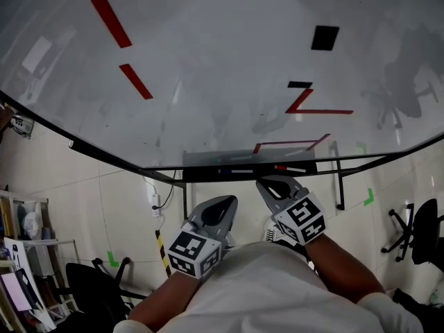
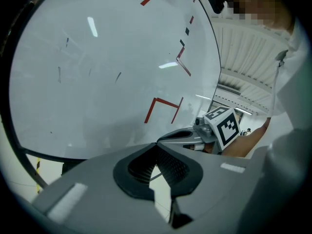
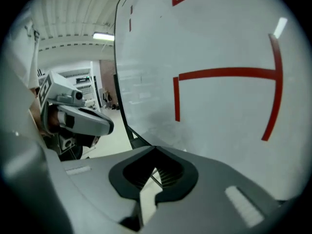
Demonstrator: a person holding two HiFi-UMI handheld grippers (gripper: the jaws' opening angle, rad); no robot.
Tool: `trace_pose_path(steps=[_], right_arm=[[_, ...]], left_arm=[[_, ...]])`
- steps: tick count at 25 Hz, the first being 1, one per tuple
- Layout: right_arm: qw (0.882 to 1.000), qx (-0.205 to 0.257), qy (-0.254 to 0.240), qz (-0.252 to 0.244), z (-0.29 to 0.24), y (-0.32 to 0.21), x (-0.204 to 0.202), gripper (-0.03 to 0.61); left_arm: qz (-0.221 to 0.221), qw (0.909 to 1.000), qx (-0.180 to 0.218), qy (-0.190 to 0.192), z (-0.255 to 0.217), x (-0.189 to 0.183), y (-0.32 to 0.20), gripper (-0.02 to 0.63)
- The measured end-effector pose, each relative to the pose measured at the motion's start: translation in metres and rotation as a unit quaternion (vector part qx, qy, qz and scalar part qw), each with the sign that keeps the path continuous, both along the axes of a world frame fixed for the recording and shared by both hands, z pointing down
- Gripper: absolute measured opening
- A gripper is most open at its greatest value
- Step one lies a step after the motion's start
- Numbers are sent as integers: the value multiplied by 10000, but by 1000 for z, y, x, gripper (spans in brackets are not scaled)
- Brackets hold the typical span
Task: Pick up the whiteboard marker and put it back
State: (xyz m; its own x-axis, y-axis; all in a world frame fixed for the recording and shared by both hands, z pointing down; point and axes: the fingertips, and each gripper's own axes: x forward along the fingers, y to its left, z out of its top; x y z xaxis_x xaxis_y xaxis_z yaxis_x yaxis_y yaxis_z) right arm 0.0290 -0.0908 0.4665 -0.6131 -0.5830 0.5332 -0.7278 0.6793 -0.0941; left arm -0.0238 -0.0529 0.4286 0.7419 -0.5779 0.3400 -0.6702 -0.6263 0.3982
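Right now, you are holding the left gripper (image 1: pixel 220 208) and the right gripper (image 1: pixel 275 186) side by side, both with jaws pressed together on nothing, near the tray (image 1: pixel 201 174). The whiteboard marker (image 1: pixel 291 168) is lying in that tray beneath the whiteboard (image 1: pixel 208 61).

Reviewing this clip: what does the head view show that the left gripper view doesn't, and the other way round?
Only the head view: the dark narrow tray under the board, a red-tipped whiteboard marker lying on it, the left gripper seen from outside, a black office chair and green floor tape.

Only the left gripper view: that gripper's jaws close up, shut with nothing between them, and a ribbed white ceiling.

Both: the large white whiteboard with red line marks and the right gripper.
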Motion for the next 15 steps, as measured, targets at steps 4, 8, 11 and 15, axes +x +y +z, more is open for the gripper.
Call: trace_pose_path(steps=[4,8,11,15], right_arm=[[9962,-108,-837,222,-23,10,10,2],[9902,-42,-1350,345,-41,22,20,2],[9879,43,-1480,467,-52,30,31,2],[9851,127,-1590,650,-64,40,47,2]], left_arm=[[108,9999,30,-30,-1,10,2,17],[214,9997,96,-38,-4,20,5,17],[244,9995,170,-60,-8,25,7,17],[263,9994,232,-84,-10,31,9,17]])
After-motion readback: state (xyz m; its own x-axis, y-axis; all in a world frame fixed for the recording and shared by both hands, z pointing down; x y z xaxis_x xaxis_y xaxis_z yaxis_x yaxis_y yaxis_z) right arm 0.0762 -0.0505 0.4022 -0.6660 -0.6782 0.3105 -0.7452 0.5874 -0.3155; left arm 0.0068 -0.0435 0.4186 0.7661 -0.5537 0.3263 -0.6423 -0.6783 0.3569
